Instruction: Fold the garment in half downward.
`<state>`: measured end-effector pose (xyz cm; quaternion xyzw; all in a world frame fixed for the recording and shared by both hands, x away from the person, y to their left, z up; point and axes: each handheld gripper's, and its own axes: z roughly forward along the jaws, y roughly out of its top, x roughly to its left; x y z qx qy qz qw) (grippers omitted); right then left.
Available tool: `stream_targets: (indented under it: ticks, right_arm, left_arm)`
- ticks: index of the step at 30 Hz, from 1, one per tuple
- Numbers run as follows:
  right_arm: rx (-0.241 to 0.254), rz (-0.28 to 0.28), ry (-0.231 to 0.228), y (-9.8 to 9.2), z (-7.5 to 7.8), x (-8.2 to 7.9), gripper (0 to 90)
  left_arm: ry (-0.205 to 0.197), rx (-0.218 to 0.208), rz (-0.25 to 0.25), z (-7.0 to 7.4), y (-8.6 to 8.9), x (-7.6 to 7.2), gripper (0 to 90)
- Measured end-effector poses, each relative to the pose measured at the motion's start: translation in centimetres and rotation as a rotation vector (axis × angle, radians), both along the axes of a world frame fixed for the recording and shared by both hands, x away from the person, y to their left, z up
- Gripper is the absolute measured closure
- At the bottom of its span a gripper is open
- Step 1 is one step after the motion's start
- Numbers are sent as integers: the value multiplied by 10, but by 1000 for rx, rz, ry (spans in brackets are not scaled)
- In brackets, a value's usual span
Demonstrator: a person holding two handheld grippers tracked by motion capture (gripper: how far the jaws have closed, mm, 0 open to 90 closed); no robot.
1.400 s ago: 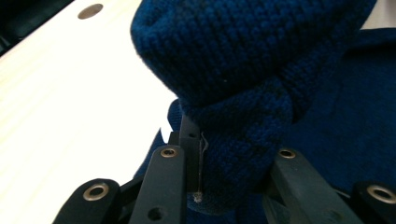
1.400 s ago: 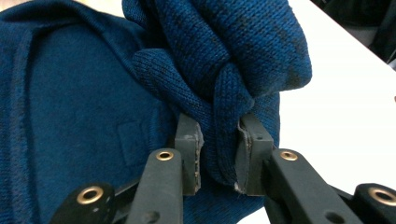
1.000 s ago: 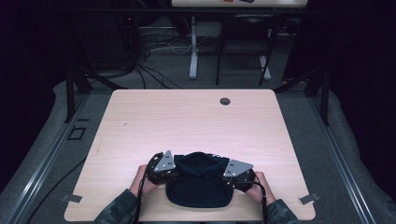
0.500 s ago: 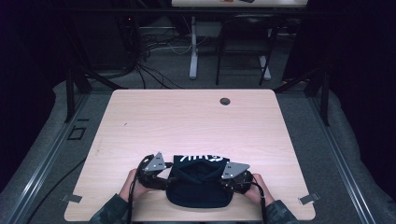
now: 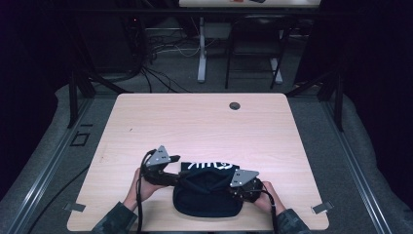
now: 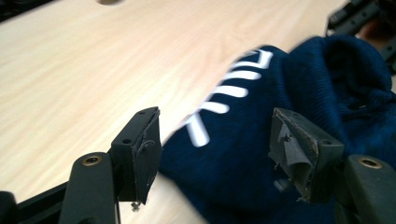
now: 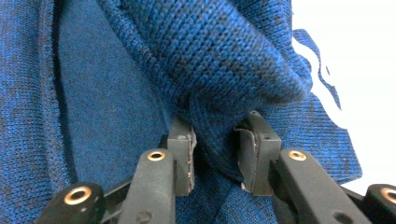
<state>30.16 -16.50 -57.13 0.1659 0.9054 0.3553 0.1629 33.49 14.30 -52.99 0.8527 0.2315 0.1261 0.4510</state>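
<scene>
A dark navy knit garment [image 5: 207,192] lies bunched at the near edge of a pale wood-grain table [image 5: 204,126], btwn our two hands. Its ribbed weave reads clearly in the right gripper view [image 7: 210,60], w/ a thick rolled fold; white block lettering [image 6: 229,93] runs across a flatter panel, too blurred for us to read. Our right gripper [image 7: 214,149] pinches a ridge of the knit, jaws closed on the fabric. Our left gripper [image 6: 215,140] hangs w/ jaws spread wide, the cloth btwn them but not clamped; worn padding peels on one jaw. A small round dark grommet [image 5: 234,106] sits near the table's far edge. Beyond, cables [image 5: 160,48] on grey floor.
</scene>
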Motion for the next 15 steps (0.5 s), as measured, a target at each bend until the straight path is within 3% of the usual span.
stream_targets:
  ticks: [4, 9, 15]
  right_arm:
    - [6, 1, 16, 0, 1, 0, 638]
    - [34, 1, 90, -8, 11, 4, 497]
    - [43, 23, 176, -20, 21, 6, 396]
  left_arm:
    - [28, 64, -42, -15, -14, -4, 339]
    - [53, 91, -48, -26, -17, -6, 334]
    - [58, 119, -55, -32, -20, -7, 325]
